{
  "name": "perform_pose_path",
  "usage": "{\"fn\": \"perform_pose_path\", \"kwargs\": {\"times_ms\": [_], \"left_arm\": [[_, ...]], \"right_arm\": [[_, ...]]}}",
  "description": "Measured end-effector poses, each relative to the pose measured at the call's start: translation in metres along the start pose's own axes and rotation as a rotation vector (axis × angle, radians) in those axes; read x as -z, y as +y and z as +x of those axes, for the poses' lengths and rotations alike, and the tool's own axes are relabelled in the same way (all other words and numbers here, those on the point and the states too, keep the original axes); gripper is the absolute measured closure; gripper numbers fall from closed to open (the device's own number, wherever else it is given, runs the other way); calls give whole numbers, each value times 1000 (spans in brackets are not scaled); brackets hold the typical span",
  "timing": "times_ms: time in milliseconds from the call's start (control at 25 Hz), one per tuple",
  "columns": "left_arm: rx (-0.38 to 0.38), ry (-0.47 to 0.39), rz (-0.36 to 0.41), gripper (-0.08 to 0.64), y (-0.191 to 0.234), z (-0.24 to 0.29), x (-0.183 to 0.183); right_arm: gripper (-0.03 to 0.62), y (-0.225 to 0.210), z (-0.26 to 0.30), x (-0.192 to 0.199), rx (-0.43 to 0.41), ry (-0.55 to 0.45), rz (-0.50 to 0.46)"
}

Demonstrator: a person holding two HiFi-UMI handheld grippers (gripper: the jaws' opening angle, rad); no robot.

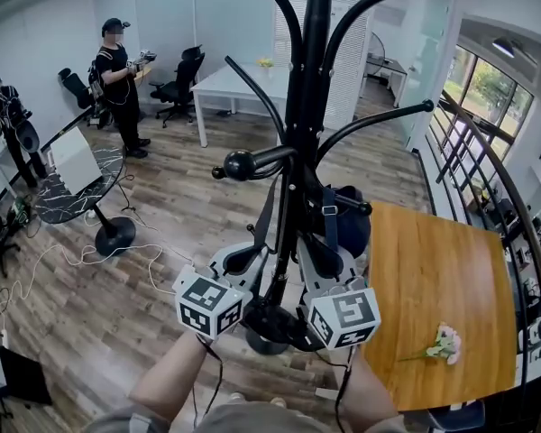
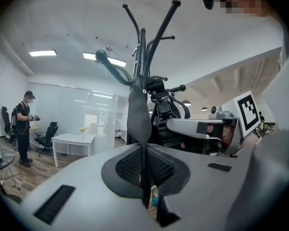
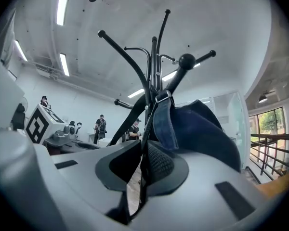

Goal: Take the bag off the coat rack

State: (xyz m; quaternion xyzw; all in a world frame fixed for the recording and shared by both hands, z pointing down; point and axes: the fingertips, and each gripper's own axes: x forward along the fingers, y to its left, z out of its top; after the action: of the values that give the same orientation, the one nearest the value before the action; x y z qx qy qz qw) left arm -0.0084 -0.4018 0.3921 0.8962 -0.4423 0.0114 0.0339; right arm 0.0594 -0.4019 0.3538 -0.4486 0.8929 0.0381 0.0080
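Fingers of the left gripper are pinching a grey woven strap; those of the right gripper are pinching a navy fabric bag's dark strap.

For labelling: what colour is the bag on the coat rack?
Dark navy blue bag, clearest in the right gripper view.

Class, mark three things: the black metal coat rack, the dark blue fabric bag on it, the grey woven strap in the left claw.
Black metal coat rack (image 1: 311, 61): head view, central pole.
Dark blue fabric bag (image 3: 207, 134): right gripper view, bag body.
Grey woven strap (image 2: 138, 114): left gripper view, middle of strap.
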Motion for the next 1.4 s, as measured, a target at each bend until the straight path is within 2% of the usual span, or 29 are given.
{"fn": "perform_pose_path", "kwargs": {"times_ms": [360,600,800,1160,1400], "left_arm": [[-34,-151,29,541,5,-42,-83],[-51,-224,84,541,14,-74,-136],[-46,-287,87,541,6,-102,-173],[-69,-354,121,541,-11,-152,-209],[-100,-362,110,541,-9,-183,-214]], "right_arm": [[533,28,-12,-78,-62,-147,-53],[534,43,-18,-129,-87,-232,-55],[534,58,-33,-166,-118,-300,-78],[534,91,-60,-206,-188,-386,-114],[533,117,-66,-216,-247,-400,-118]]}}
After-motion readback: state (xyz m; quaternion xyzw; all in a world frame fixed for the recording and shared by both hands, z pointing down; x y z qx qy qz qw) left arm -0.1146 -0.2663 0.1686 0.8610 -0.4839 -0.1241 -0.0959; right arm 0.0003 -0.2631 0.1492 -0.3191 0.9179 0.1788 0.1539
